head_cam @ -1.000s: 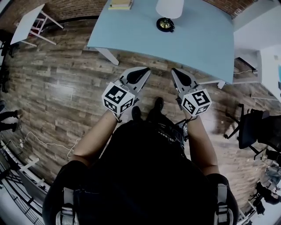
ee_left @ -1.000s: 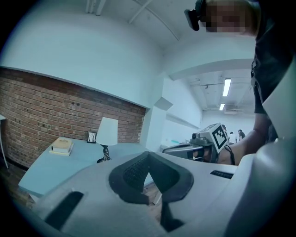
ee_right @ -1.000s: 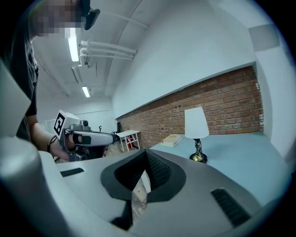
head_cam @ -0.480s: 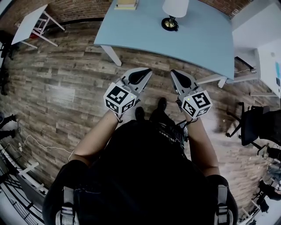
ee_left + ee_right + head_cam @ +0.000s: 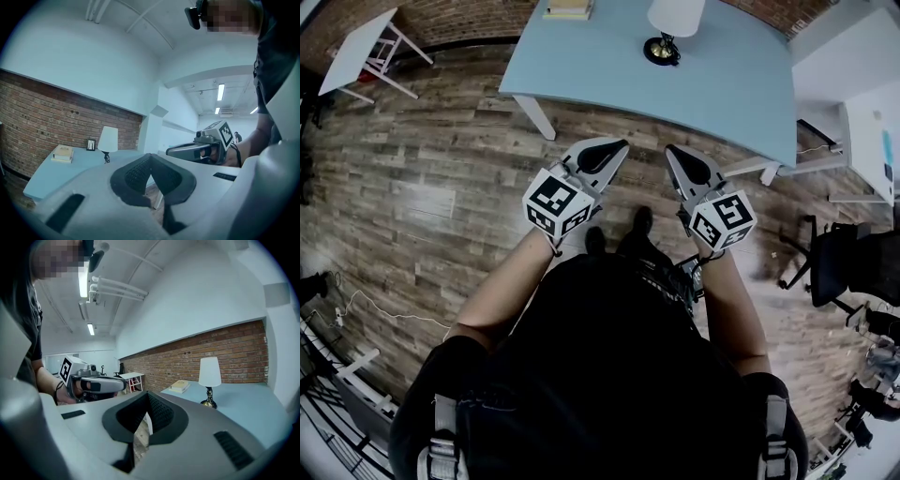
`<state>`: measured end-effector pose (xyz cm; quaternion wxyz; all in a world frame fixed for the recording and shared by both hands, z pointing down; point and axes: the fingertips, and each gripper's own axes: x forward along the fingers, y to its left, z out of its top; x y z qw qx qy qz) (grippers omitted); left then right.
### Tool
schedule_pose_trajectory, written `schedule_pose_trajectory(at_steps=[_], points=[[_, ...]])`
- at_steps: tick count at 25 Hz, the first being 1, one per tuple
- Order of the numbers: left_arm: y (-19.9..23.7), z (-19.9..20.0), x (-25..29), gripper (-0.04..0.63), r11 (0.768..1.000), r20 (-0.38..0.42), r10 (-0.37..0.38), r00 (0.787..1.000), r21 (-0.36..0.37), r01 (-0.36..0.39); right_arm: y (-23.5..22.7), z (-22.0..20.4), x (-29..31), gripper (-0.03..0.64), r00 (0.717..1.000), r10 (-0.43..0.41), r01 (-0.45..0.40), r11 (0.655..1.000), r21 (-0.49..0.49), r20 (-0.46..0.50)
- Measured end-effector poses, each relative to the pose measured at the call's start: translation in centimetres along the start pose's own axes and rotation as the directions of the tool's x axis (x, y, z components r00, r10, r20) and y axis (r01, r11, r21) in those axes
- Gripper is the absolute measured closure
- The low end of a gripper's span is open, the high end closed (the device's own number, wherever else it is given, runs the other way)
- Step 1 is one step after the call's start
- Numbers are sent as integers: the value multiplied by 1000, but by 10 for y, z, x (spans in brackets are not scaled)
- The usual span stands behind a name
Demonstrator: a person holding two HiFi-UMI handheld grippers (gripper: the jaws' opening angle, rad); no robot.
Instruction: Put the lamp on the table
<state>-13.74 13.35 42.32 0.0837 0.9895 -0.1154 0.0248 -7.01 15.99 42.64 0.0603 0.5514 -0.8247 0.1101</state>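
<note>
White lamp [image 5: 673,26] well beyond right claw [image 5: 672,150]

My left gripper [image 5: 619,145] and right gripper [image 5: 671,150] are grey with black pads; each marker cube carries black squares on white. Lamp [image 5: 673,23]: white shade, black-and-gold base. Table [image 5: 731,89]: pale blue. Floor [image 5: 422,178]: brown wood planks. Far wall [image 5: 42,117]: red brick.

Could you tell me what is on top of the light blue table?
A white-shaded lamp, a stack of books and a small picture frame. The right tongs cover the near part of the table in their own view.
</note>
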Motion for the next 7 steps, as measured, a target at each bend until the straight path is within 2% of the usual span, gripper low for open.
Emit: schedule_pose_trajectory(at_steps=[7], points=[[4,0,3,586,1000,0,-15,1000,6,15,3,-1,6,603,1000,3,-3,1000,-7,-4]])
